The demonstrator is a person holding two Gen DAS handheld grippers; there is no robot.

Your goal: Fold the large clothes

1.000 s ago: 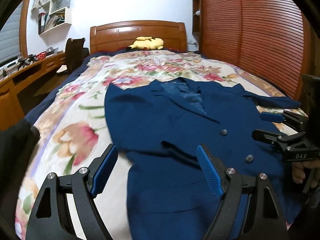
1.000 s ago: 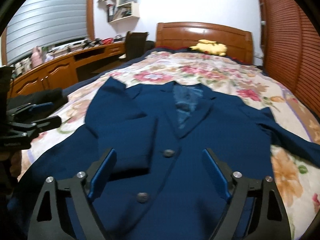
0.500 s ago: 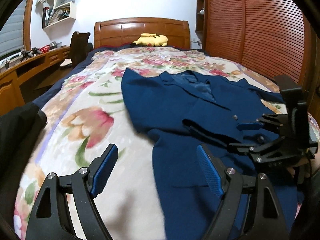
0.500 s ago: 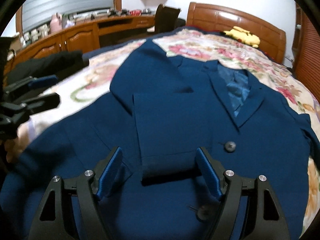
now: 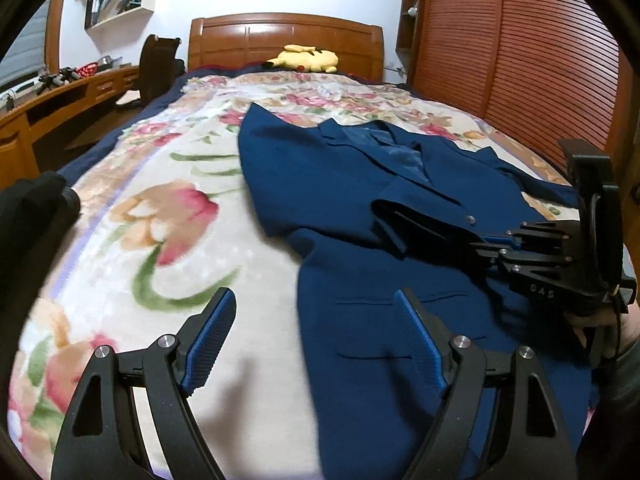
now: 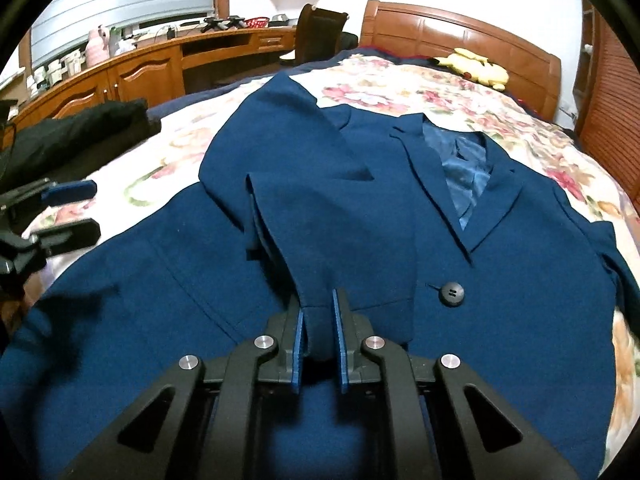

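Note:
A dark blue jacket (image 5: 352,184) (image 6: 512,320) lies face up on the floral bedspread (image 5: 160,216), one sleeve (image 6: 332,232) (image 5: 416,216) folded across its chest. My right gripper (image 6: 318,308) (image 5: 480,245) is closing on that sleeve's cuff. The cuff is pinched between the blue pads and lifted slightly. My left gripper (image 5: 314,300) (image 6: 80,212) stands open just above the bed. It straddles the jacket's left hem edge, one finger over the bedspread and the other over the jacket's lower front, with nothing gripped.
A yellow plush toy (image 5: 304,58) lies by the wooden headboard (image 5: 280,40). A black garment (image 6: 72,132) sits at the bed's left edge, beside a wooden desk (image 6: 140,68) and chair (image 6: 320,28). Slatted wooden doors (image 5: 540,60) run along the right side.
The right gripper came in low over the folded sleeve and its jaws closed on the cuff. The left gripper shifted left and lower, from over the jacket's front to its edge, staying open.

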